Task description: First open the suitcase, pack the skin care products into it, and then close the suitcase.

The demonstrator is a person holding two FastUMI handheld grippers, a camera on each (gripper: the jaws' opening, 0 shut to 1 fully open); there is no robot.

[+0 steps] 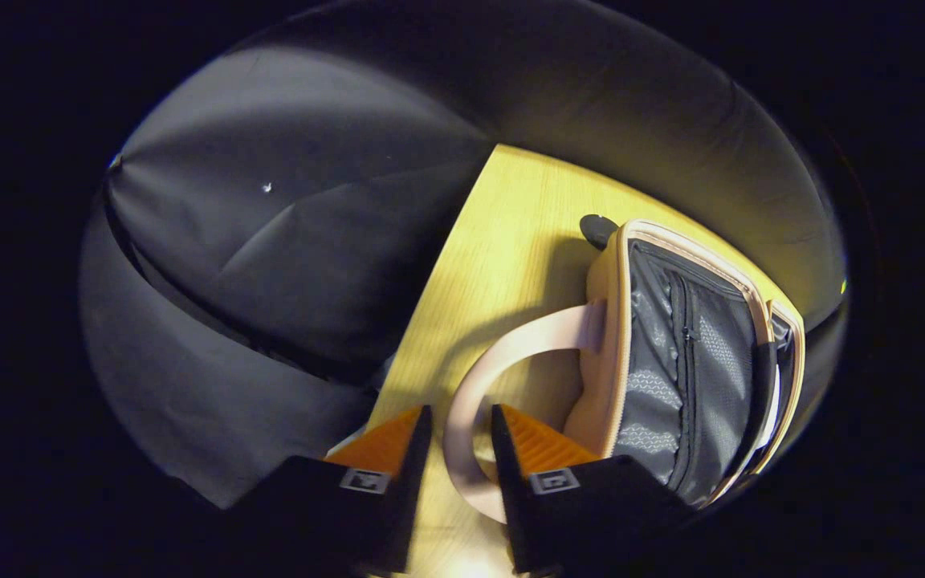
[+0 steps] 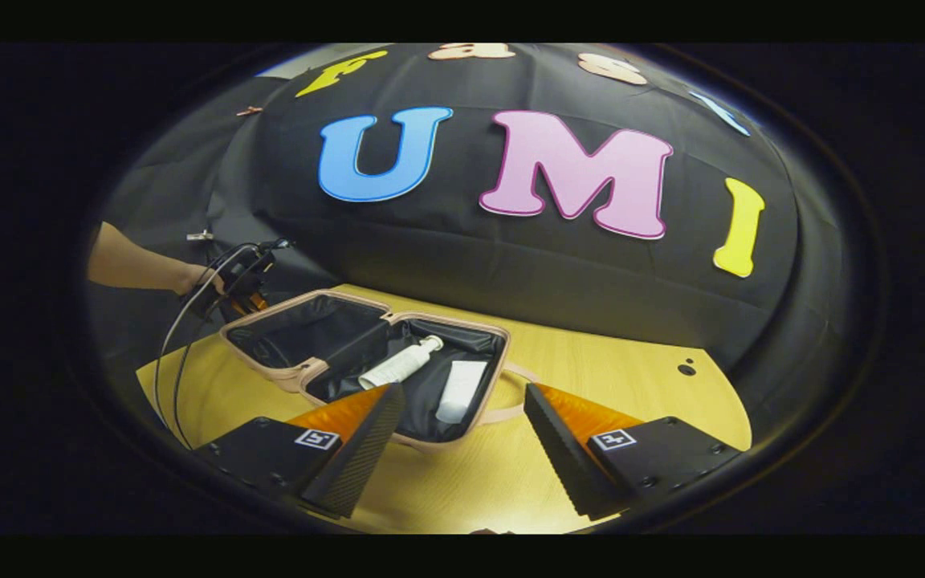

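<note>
Pink suitcase handle runs between my left fingers, which are spread, not pinching; my right fingers are spread before the open suitcase.

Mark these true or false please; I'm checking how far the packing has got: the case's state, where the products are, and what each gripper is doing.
1. The suitcase is open. True.
2. The white bottle and the tube lie on the table beside the case. False: both lie inside one half of it.
3. The right gripper is shut on the bottle. False: its jaws stand wide open and hold nothing.
4. A loop handle passes between the left gripper fingers. True.
5. The case stands on a wooden table. True.
</note>
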